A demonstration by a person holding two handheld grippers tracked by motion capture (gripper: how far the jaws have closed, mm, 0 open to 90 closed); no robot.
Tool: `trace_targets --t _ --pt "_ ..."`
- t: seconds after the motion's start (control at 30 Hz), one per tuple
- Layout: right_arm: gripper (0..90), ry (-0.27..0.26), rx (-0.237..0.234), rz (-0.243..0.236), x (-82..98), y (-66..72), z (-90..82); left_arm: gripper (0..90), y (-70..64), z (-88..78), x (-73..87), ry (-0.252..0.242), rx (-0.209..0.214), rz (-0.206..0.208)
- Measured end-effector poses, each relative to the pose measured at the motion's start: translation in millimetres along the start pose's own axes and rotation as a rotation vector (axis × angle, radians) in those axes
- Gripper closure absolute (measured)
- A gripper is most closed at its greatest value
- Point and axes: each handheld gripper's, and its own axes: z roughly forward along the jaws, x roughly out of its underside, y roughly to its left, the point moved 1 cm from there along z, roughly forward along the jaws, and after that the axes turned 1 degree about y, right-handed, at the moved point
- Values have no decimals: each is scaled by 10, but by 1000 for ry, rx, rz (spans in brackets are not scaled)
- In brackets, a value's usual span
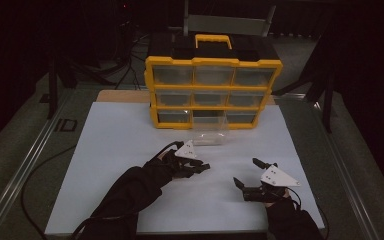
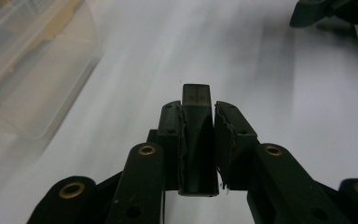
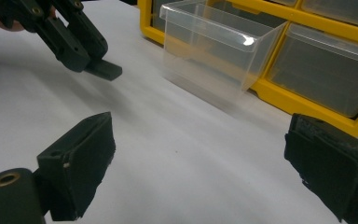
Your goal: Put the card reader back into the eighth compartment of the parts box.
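Black block (image 2: 196,135) clamped, left hand-held gripper (image 2: 198,116)

You are working in what is looking like a lab or a workshop for recordings. A yellow parts organizer (image 1: 213,90) with clear drawers is standing on a white sheet (image 1: 130,165) covering the table (image 1: 330,150), dark curtains are hanging around, and cables (image 1: 35,180) are trailing along the metal rail (image 1: 25,160).
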Motion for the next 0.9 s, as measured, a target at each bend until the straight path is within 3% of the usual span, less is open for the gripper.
trace_targets --t 0.9 --pt "82 0 1 3 -3 0 -4 739 94 -229 -258 -38 -6 6"
